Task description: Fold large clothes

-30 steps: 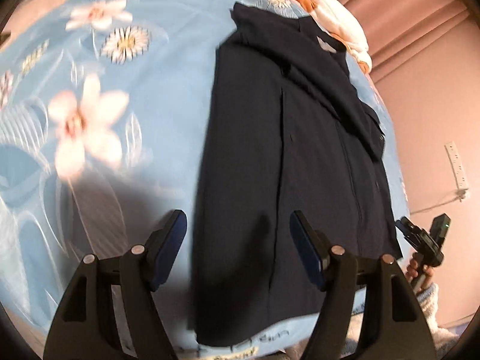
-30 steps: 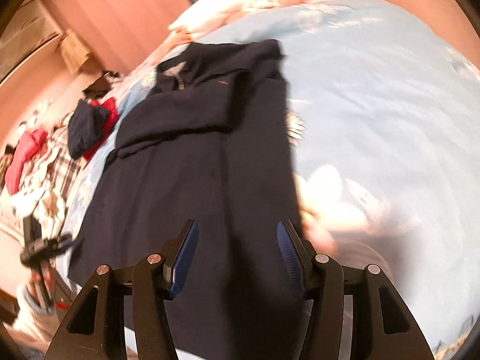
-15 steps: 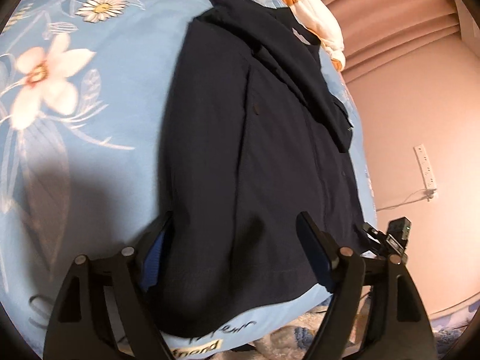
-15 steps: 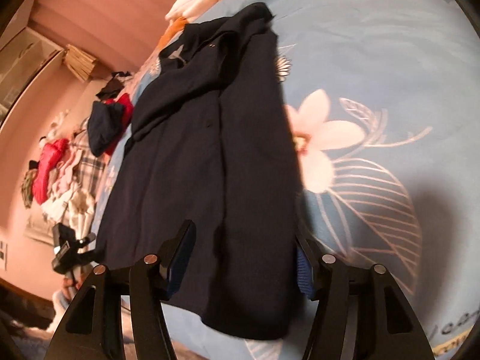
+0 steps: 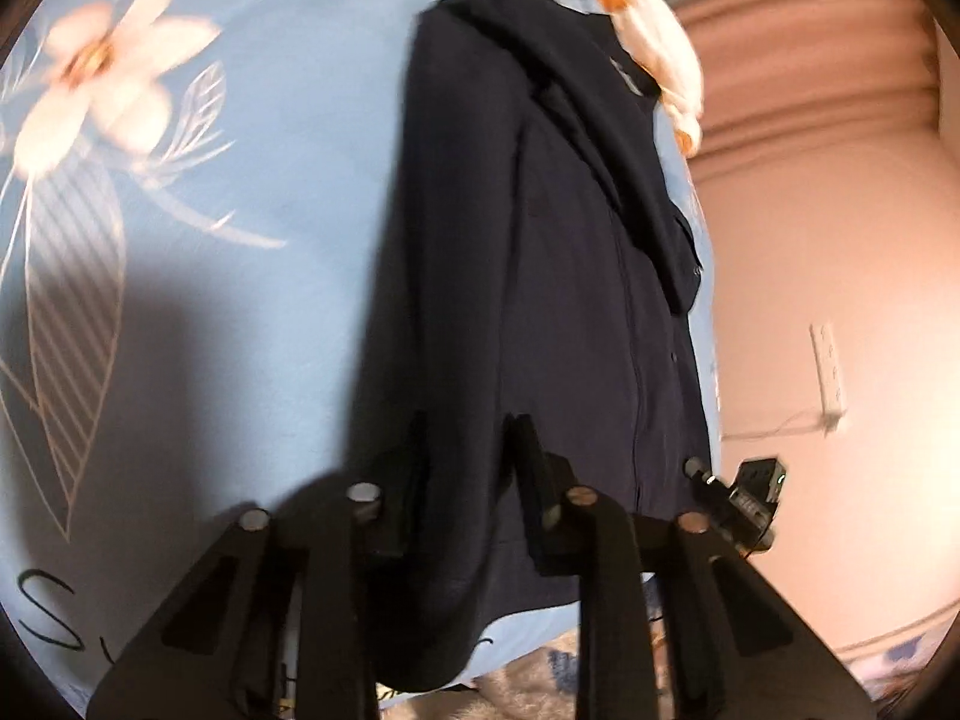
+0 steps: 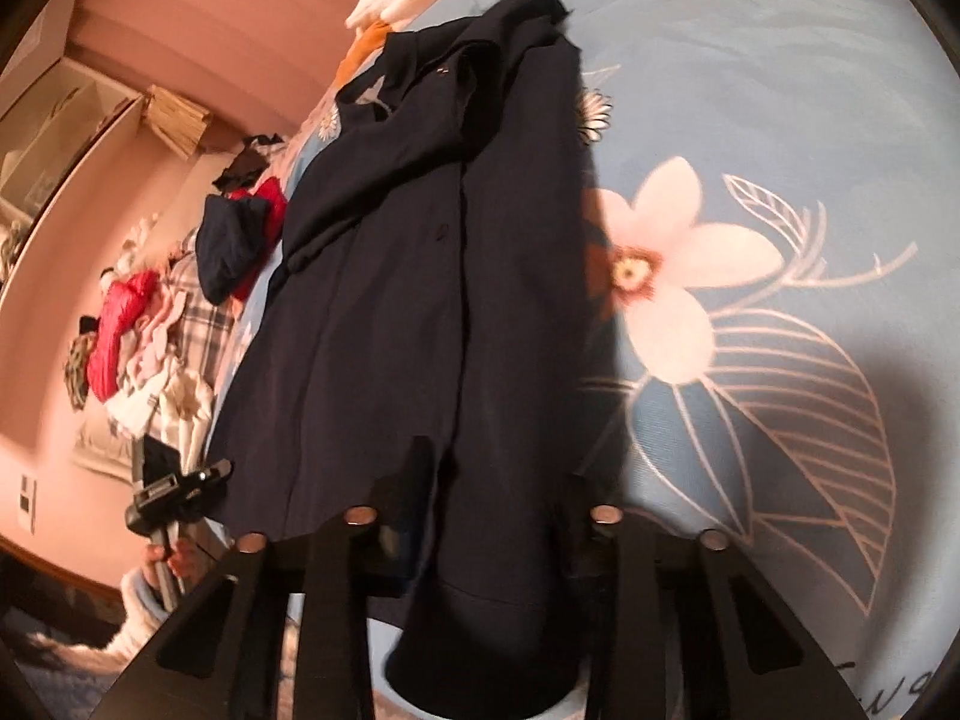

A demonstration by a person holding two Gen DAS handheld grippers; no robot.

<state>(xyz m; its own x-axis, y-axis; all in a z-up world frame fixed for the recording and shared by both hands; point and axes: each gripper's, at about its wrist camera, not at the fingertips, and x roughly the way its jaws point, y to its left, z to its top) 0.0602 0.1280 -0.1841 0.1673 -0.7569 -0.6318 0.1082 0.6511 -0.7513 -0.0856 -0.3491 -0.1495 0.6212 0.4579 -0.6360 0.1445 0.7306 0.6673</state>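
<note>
A dark navy buttoned shirt [image 5: 540, 276] lies lengthwise on a blue floral bedsheet [image 5: 198, 192], collar at the far end, one sleeve folded across its chest. My left gripper [image 5: 465, 450] is at the hem's left corner, its jaws drawn in around a bunch of the fabric. In the right wrist view the same shirt [image 6: 420, 276] shows, and my right gripper [image 6: 498, 480] straddles the hem's right corner, jaws still wider apart with cloth between them. The fingertips of both are dark and partly hidden in the fabric.
A white and orange pillow [image 5: 654, 54] lies beyond the collar. A heap of red, plaid and dark clothes [image 6: 180, 300] sits left of the bed. The other gripper [image 5: 744, 492] shows past the bed edge by the pink wall.
Both grippers have dropped down onto the shirt's hem. The left jaws have narrowed from wide open onto the fabric; the right jaws have narrowed less.
</note>
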